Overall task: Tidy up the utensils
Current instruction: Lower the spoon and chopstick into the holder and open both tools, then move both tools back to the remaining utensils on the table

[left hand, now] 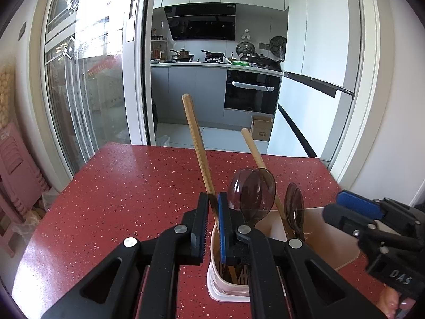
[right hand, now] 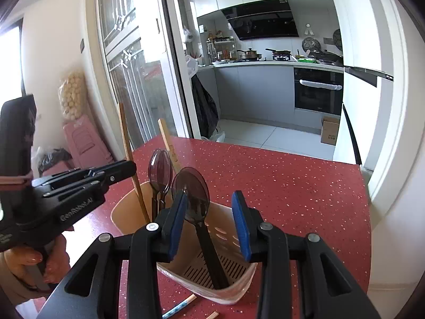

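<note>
Step in hand, as judged: seating a chopstick in the holder. Next move likely calls for lowering it to the slotted floor, then spreading the pads.

Red speckled tabletop [left hand: 119, 186], carrying the beige utensil holder [right hand: 228, 228]. Holder split into compartments. One compartment: two wooden chopsticks [left hand: 195, 143], leaning, plus tinted plastic spoons [left hand: 252, 194]. Other compartment: single dark spoon [right hand: 195, 199], bowl up, handle down on slotted floor.

Left tongs [left hand: 212, 223] over the holder rim, narrow, clamped on the taller chopstick. Right tongs [right hand: 209, 226] above the holder's other compartment, wide, holding nothing; spoon standing between the pads, contact not clear.

Loose sticks [right hand: 180, 305] on tabletop just beside the holder's near base.
</note>
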Demonstrator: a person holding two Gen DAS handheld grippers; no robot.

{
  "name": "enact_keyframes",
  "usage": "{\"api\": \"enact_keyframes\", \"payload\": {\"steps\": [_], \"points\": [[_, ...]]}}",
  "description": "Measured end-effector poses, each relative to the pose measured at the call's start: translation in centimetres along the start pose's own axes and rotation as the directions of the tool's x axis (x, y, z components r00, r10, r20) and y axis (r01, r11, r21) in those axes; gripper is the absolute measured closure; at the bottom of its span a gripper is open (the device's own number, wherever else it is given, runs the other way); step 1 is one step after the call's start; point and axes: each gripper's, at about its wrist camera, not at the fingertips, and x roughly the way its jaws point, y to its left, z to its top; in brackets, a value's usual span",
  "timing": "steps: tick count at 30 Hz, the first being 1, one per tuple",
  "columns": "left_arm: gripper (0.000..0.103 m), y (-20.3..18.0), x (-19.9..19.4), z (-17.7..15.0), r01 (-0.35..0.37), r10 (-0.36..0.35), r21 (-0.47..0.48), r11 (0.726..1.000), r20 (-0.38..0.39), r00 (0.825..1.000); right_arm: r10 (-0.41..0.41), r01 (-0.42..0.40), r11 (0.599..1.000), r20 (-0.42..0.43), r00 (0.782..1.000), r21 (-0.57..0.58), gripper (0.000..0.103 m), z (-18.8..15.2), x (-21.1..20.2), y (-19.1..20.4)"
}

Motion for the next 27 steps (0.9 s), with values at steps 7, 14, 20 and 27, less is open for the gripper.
{"api": "enact_keyframes", "payload": {"steps": [7,14,20,27], "points": [[0.000,-0.4,-0.8,-0.2,-0.056,0.054,0.041,0.998,0.042,0.998,0.010,-0.010,0.998,-0.003,1.000,0.056,0.061,-0.5,-1.6,-1.1],[0.000,0.0,-2.5,-0.2,-0.072,0.069,0.034,0.997,0.072,0.995,0.021,-0.019,0.994,-0.019,1.000,0.104,0.060,-1.1,-2.9,-1.7],[0.000,1.1,-4.7,-2.3,-0.018,0.017,0.019,1.000,0.010,1.000,0.087,-0.076,0.984,-0.062,0.994,0.159,0.020,-2.1,-4.6,-1.2],[0.000,2.0,-6.3,-6.9,-0.011,0.012,0.010,1.000,-0.122,0.992,0.097,-0.069,0.969,-0.112,0.989,0.237,0.000,-4.7,-6.1,-0.6]]}}
